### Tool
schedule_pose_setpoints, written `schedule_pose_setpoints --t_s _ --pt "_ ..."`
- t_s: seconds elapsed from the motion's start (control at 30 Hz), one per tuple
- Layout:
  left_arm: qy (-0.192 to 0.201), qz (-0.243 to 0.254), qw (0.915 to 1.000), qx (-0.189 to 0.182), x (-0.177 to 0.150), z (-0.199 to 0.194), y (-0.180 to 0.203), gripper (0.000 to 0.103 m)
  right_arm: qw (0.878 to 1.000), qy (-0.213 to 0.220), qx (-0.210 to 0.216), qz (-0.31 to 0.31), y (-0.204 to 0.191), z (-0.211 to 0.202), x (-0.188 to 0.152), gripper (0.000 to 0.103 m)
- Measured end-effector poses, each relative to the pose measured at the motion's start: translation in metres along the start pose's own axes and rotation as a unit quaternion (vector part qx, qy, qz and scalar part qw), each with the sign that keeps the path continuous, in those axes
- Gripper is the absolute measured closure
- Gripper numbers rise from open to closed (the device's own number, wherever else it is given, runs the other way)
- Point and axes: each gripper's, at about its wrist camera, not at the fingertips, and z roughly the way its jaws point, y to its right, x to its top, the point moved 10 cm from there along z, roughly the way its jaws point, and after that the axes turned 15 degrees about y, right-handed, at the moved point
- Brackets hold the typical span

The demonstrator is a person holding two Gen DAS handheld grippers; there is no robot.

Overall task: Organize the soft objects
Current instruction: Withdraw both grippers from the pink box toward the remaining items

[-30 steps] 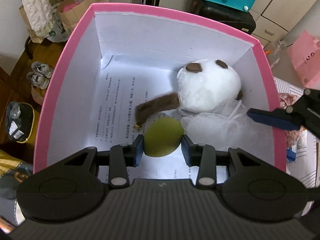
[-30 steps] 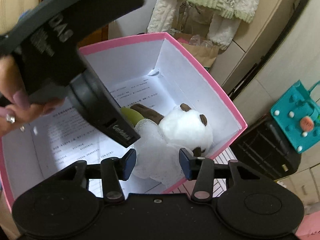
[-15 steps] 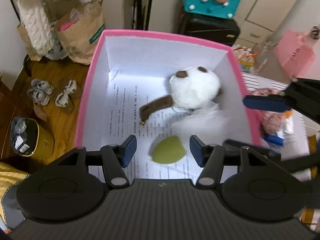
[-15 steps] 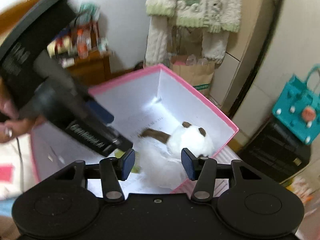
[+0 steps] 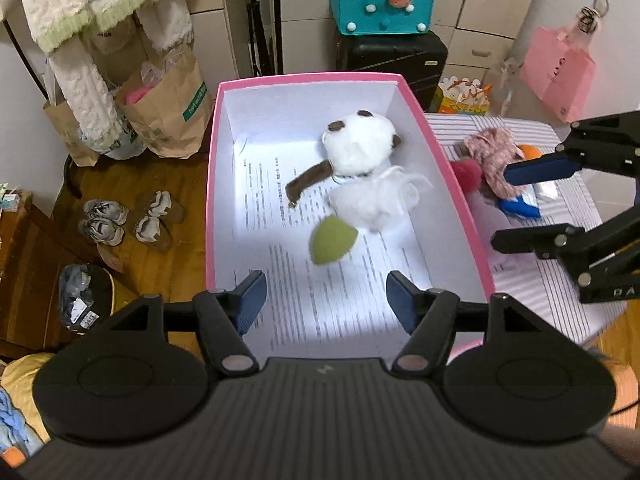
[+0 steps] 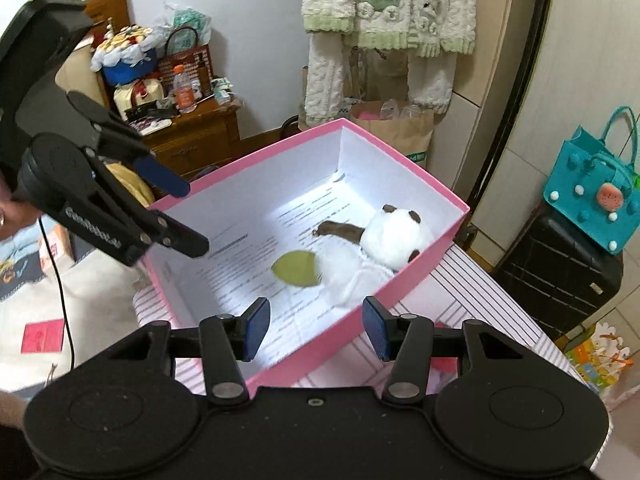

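Observation:
A pink box [image 5: 211, 184] with a white, paper-lined inside holds a white plush toy [image 5: 358, 146] with brown ears and tail, a white mesh cloth [image 5: 376, 196] and a green sponge [image 5: 332, 240]. My left gripper [image 5: 325, 300] hangs above the box's near end, its jaws opening with nothing between them. From the right wrist view the box [image 6: 256, 152], plush toy [image 6: 394, 240] and sponge [image 6: 296, 268] lie below my right gripper [image 6: 316, 328], which is open and empty. The left gripper [image 6: 188, 216] hovers over the box's left corner there.
On the striped table [image 5: 540, 280] right of the box lie a pink patterned cloth [image 5: 494, 148], a red fluffy thing [image 5: 466, 174] and a blue item [image 5: 520, 206]. Paper bags [image 5: 160, 116], shoes [image 5: 104, 220], a black suitcase [image 5: 392, 60] and a wooden cabinet [image 6: 192, 140] surround it.
The left gripper let go of the green sponge, which now lies on the box floor. Both grippers rose and drew back from the box; the right one left the mesh cloth.

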Motion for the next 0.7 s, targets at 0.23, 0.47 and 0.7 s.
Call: schedule_pose_setpoints --t_s 0.23,0.47,0.7 --pt "0.013 0.03 0.9995 0.0 -0.008 -0.041 0.016 0.031 1.0 0.009 -0.003 -0.029 -0.017 -0.045 -0.008 0.047" --pt "0.048 0.055 0.9971 -0.022 -0.026 -0.071 0.042 0.025 0.999 0.032 -0.013 -0.039 -0.021 -0.082 -0.028 0.046" --pt "0.064 0.053 0.9934 -0.079 -0.057 -0.078 0.072 0.025 0.999 0.042 -0.018 -0.025 -0.022 -0.106 -0.06 0.046"
